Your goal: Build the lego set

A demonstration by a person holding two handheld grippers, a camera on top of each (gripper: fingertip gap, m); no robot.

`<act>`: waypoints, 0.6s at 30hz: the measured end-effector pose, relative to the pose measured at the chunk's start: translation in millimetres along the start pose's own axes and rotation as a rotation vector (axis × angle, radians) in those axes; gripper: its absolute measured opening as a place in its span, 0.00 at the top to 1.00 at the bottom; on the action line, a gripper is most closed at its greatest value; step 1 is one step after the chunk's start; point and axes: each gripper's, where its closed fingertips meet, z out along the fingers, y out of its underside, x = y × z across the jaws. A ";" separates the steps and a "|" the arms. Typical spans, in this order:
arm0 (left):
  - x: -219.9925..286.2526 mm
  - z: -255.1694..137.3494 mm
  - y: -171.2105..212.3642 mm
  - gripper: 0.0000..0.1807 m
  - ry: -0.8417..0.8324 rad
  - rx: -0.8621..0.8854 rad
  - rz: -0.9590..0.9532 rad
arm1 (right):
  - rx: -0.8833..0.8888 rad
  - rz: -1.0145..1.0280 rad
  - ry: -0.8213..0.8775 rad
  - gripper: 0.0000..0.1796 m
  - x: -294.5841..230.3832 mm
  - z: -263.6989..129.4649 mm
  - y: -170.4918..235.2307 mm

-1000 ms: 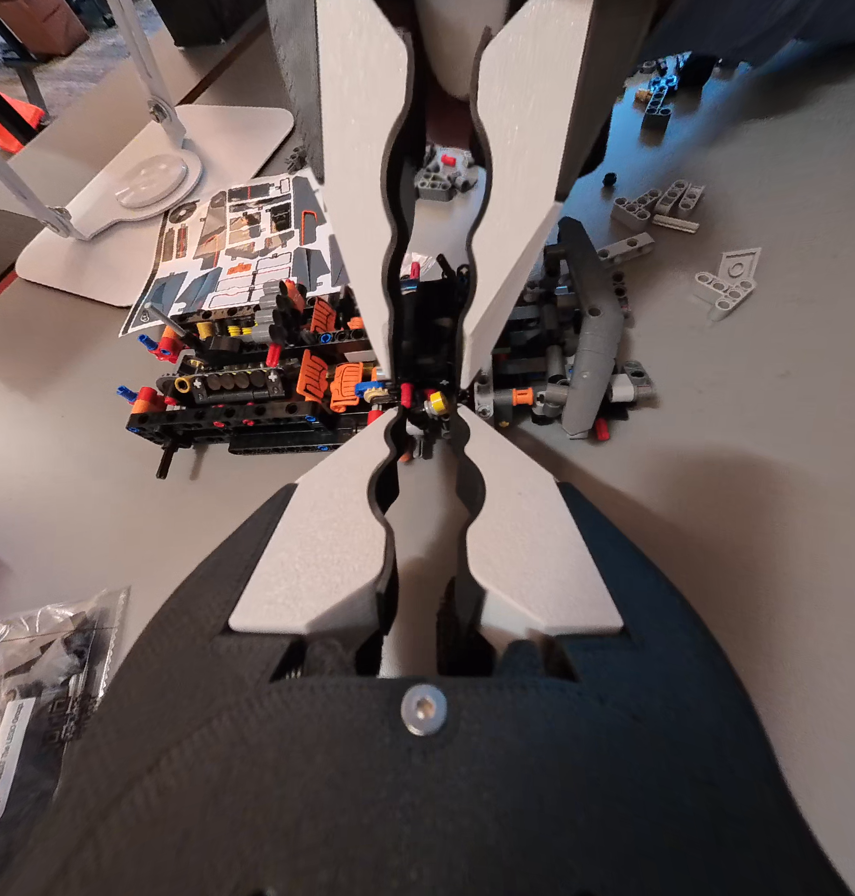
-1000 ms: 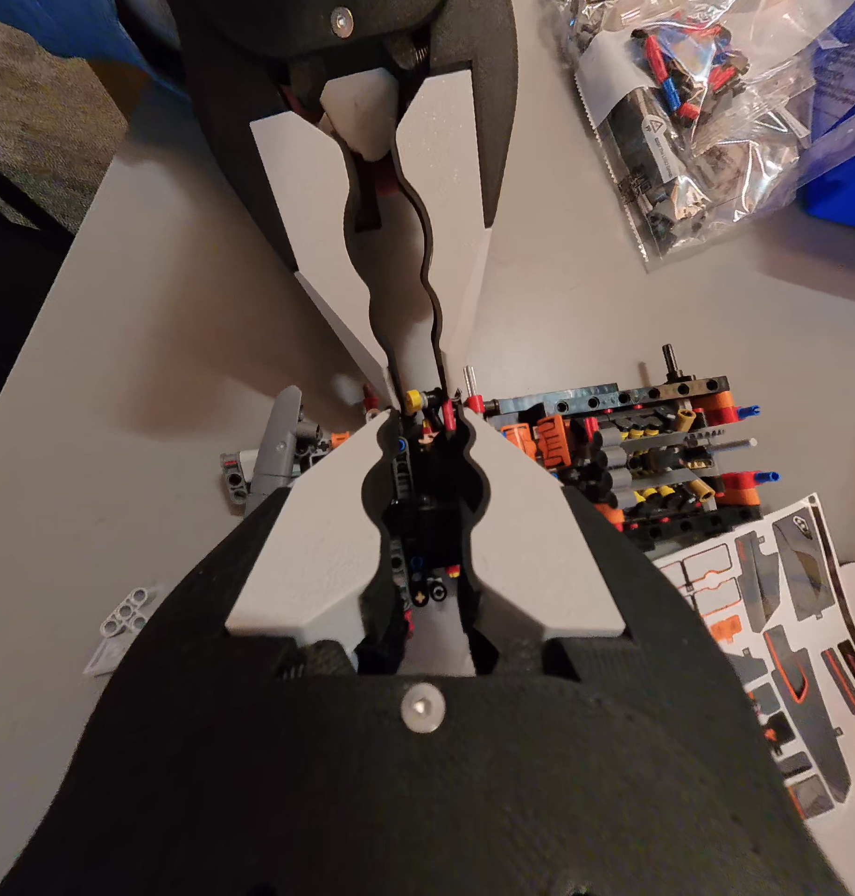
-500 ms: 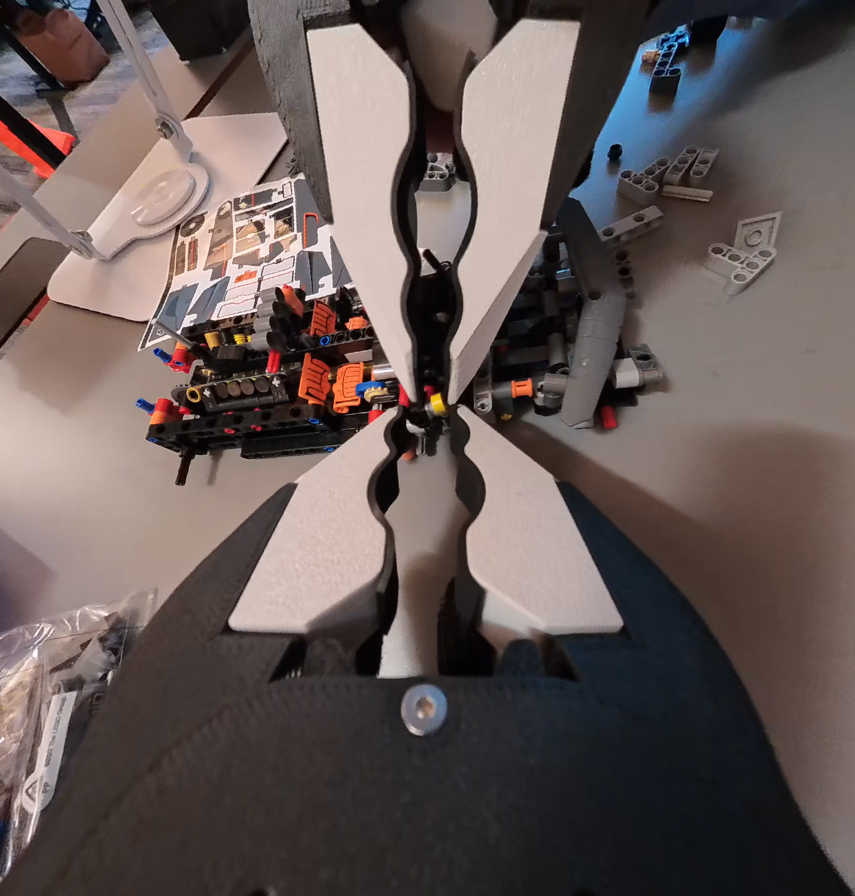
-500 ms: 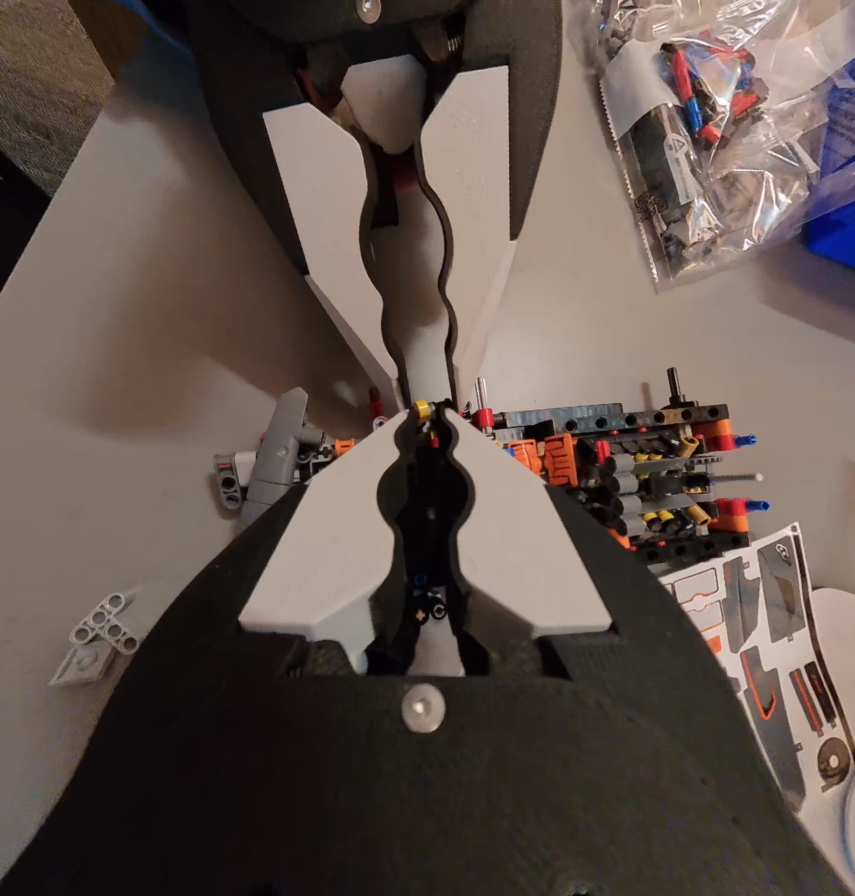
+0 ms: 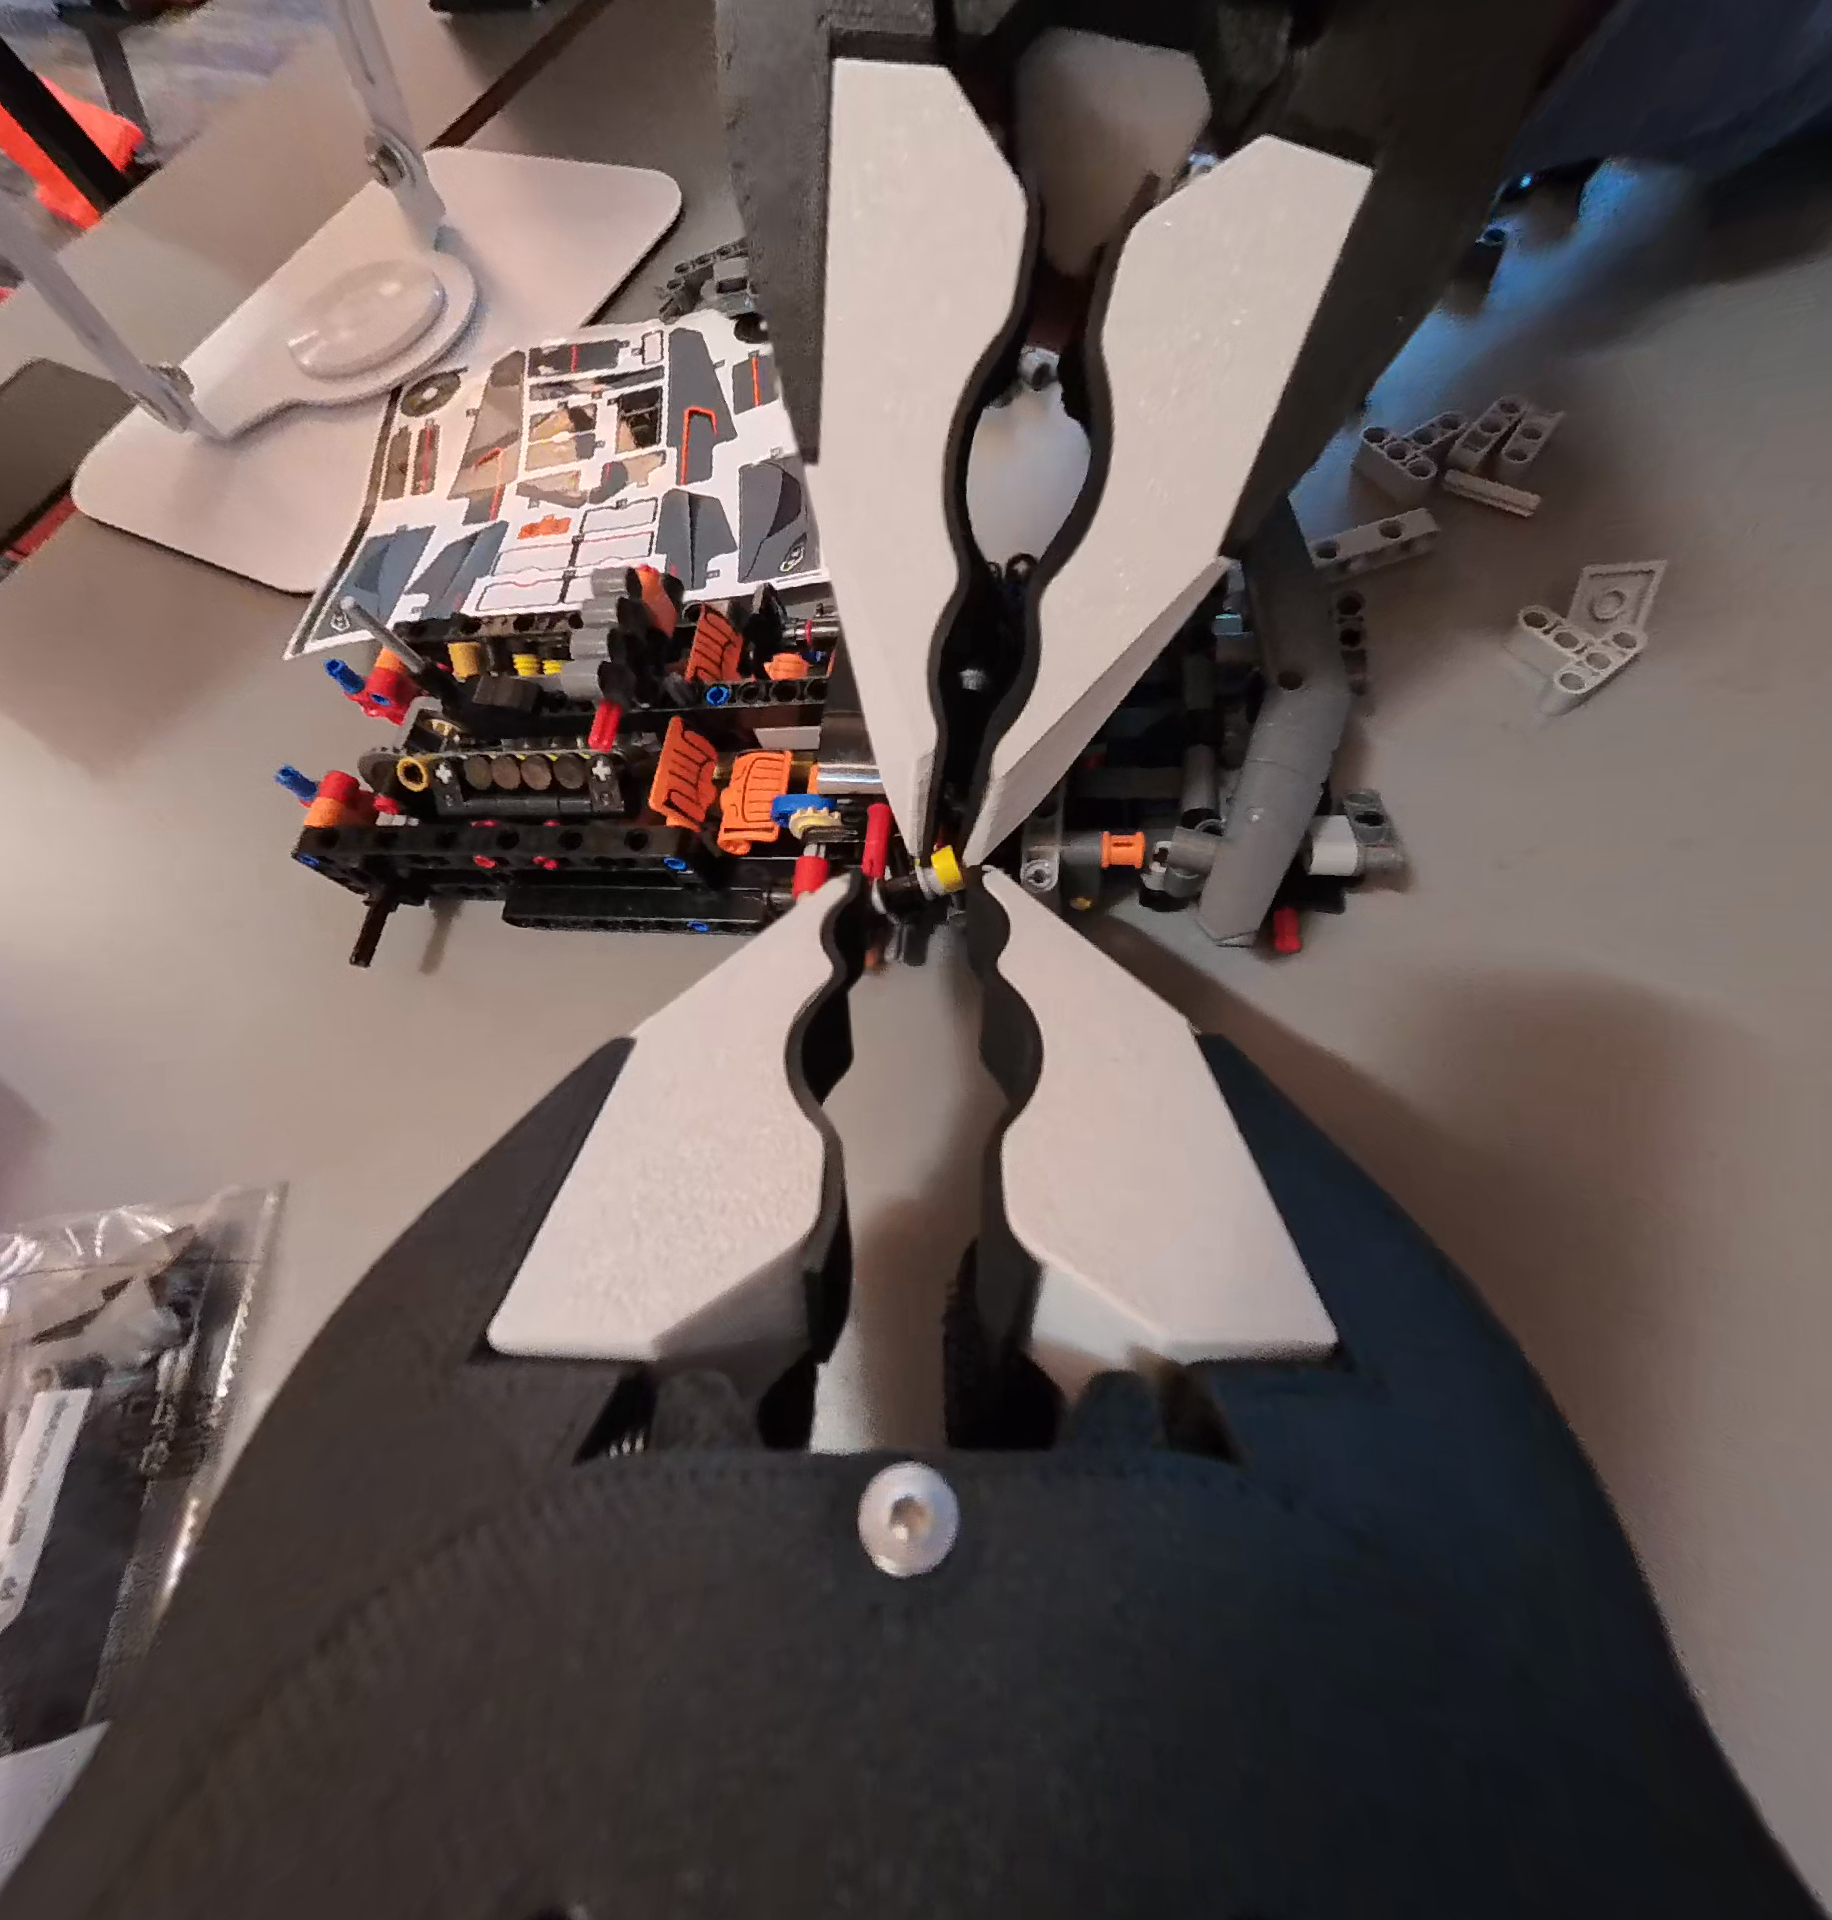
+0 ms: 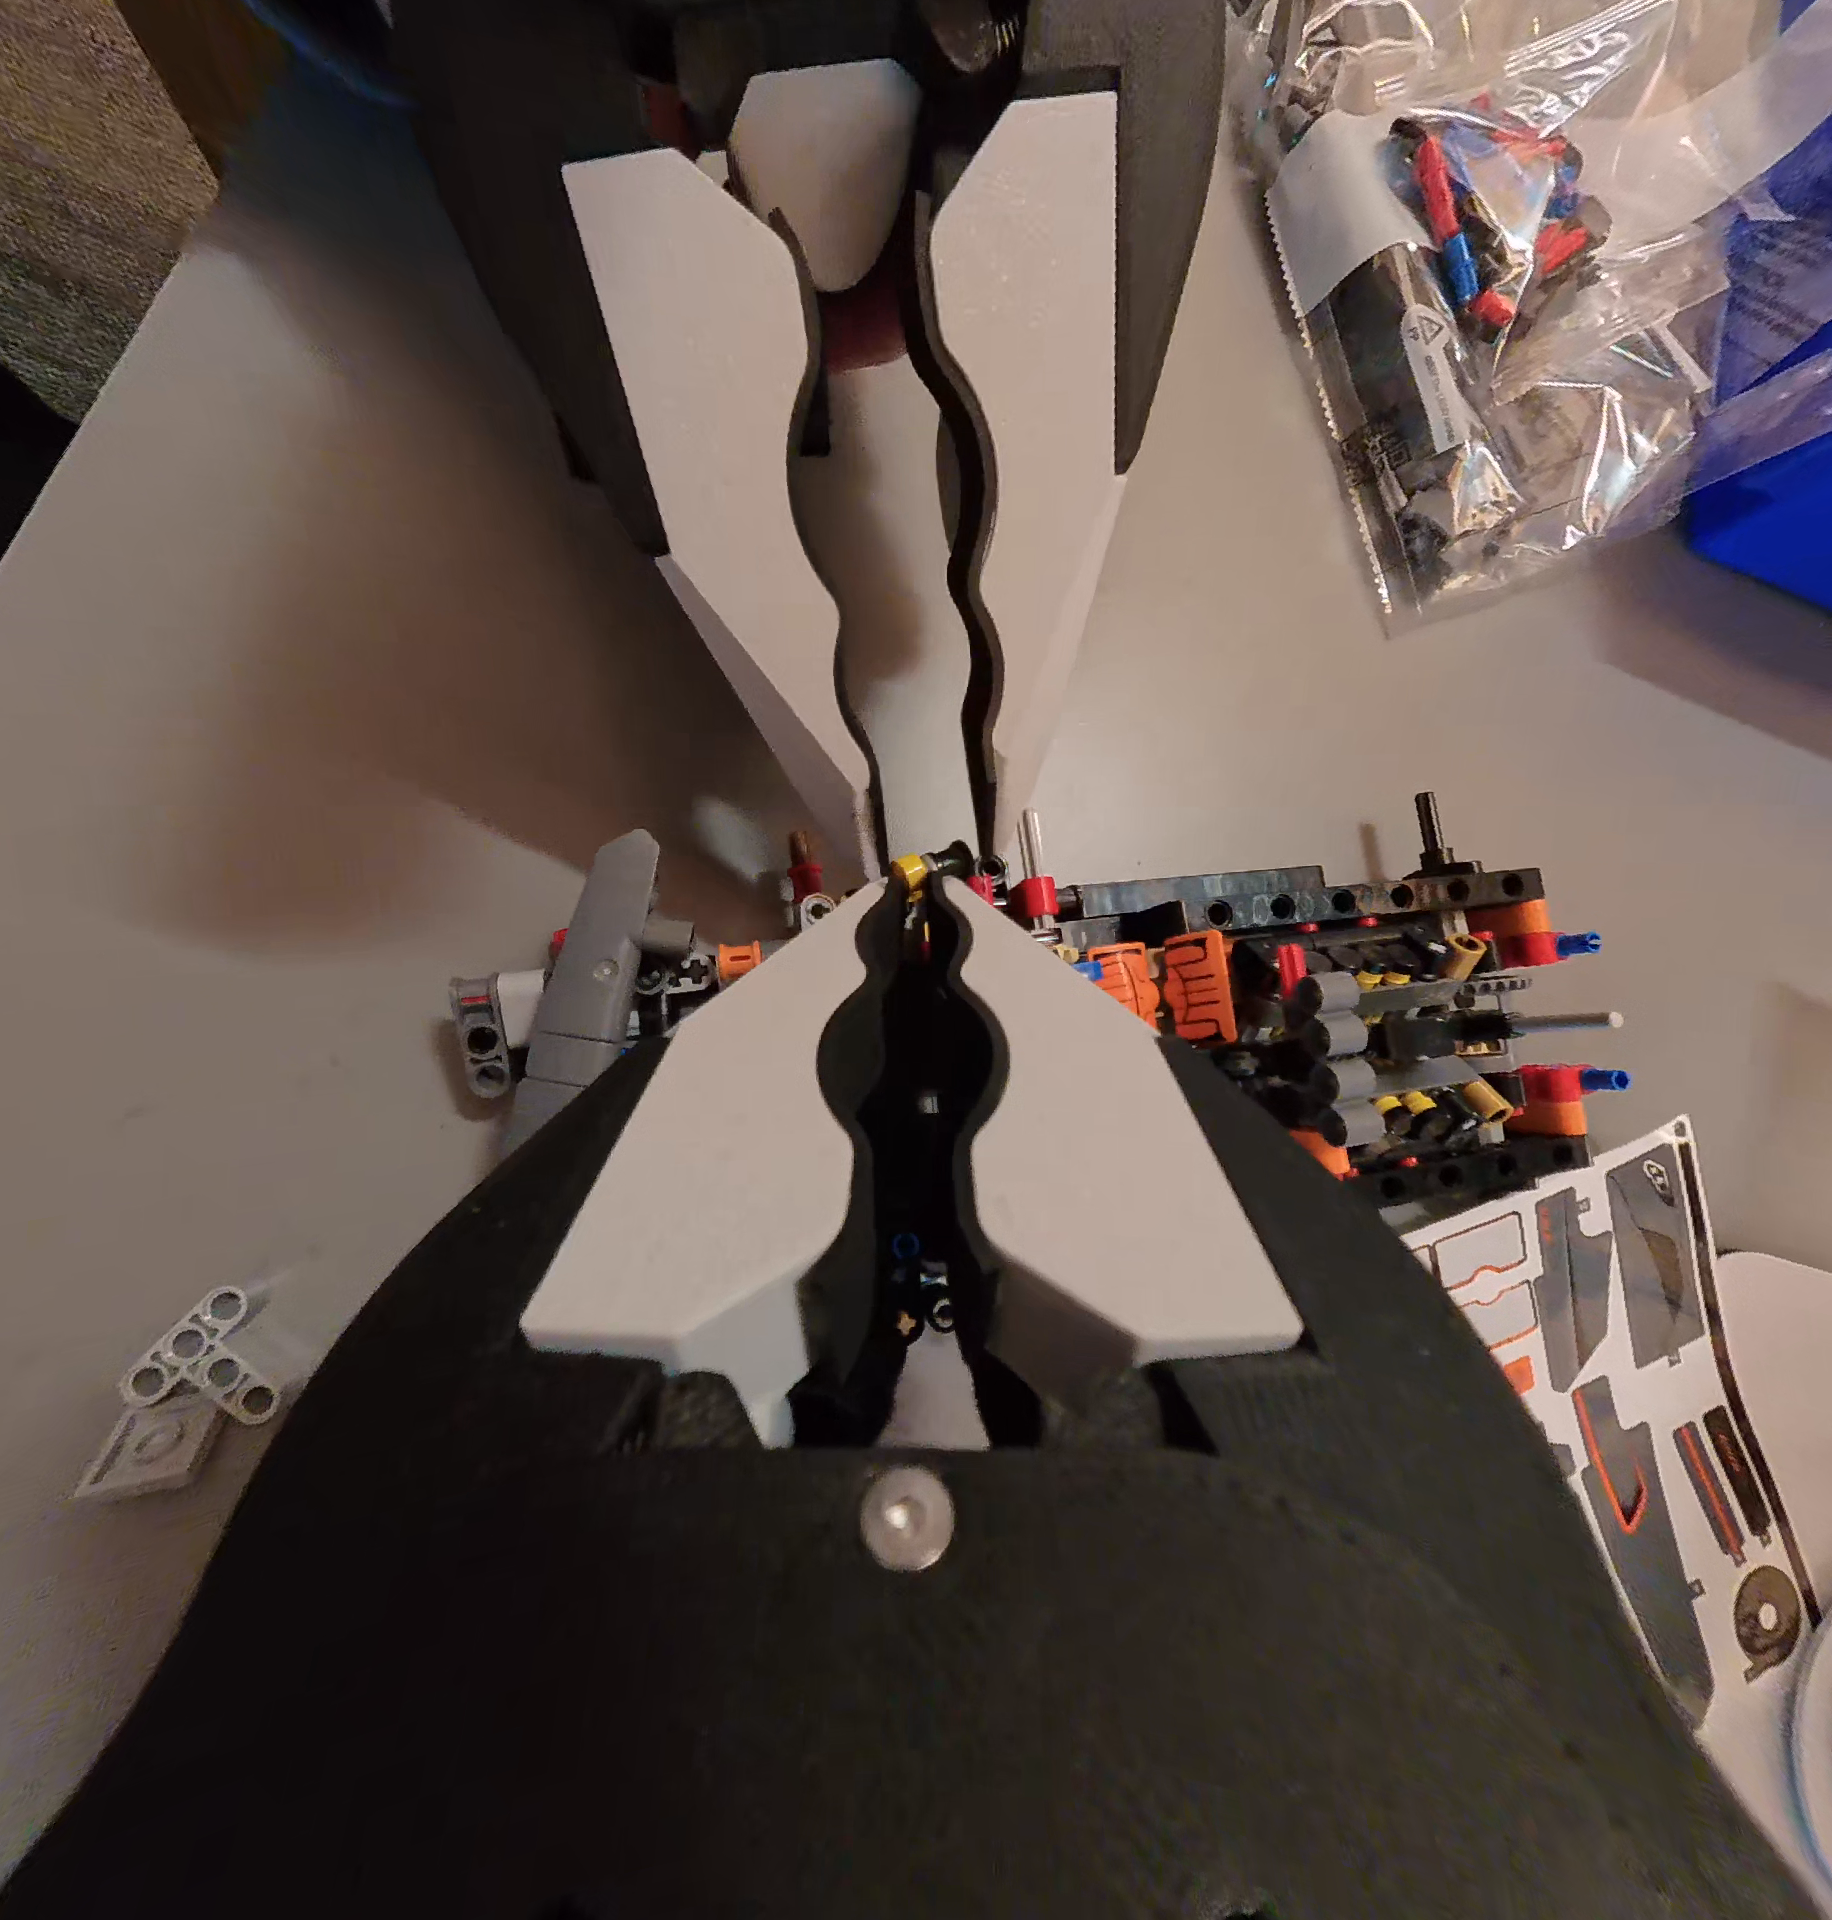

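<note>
The half-built lego model (image 5: 579, 800), black beams with orange, red and yellow parts, lies on the grey table; it also shows in the right wrist view (image 6: 1307, 997). The two grippers meet tip to tip at its near edge. My right gripper (image 6: 920, 891) is shut on a small yellow-ended piece (image 6: 907, 871) on a black part of the model. My left gripper (image 5: 917, 894) comes from the opposite side, its tips narrowly apart and clamped on the black part just below that yellow piece (image 5: 943, 862). What lies under the fingers is hidden.
A sticker sheet (image 5: 579, 488) lies behind the model, next to a white stand base (image 5: 372, 312). A grey panel assembly (image 5: 1286, 727) and loose grey pieces (image 5: 1587, 644) lie to the right. Parts bags (image 6: 1514, 260) and a blue bin (image 6: 1805, 499) are beyond the left gripper. The grippers are tip to tip, or close to it.
My right gripper's fingers have closed from a wider gap onto the yellow-ended piece. Both grippers have tilted slightly while staying at the same spot on the model.
</note>
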 end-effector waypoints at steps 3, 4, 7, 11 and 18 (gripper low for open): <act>0.7 0.0 0.4 0.91 0.008 -0.008 -0.046 | 0.007 -0.014 0.016 0.99 -0.9 -0.4 -0.1; 0.5 0.2 0.9 0.90 0.007 -0.013 -0.059 | 0.008 -0.020 0.024 0.99 -1.1 -0.3 -0.1; 0.0 0.3 2.1 0.90 0.003 -0.023 -0.082 | 0.007 -0.048 0.055 0.99 -0.8 -0.2 -0.3; 1.8 -0.3 1.9 0.91 0.013 -0.025 -0.088 | 0.014 -0.065 0.079 1.00 -0.9 -1.1 -2.4; 2.1 -0.8 0.6 0.92 0.027 -0.007 -0.097 | 0.004 -0.118 0.123 0.99 0.0 -2.9 -4.4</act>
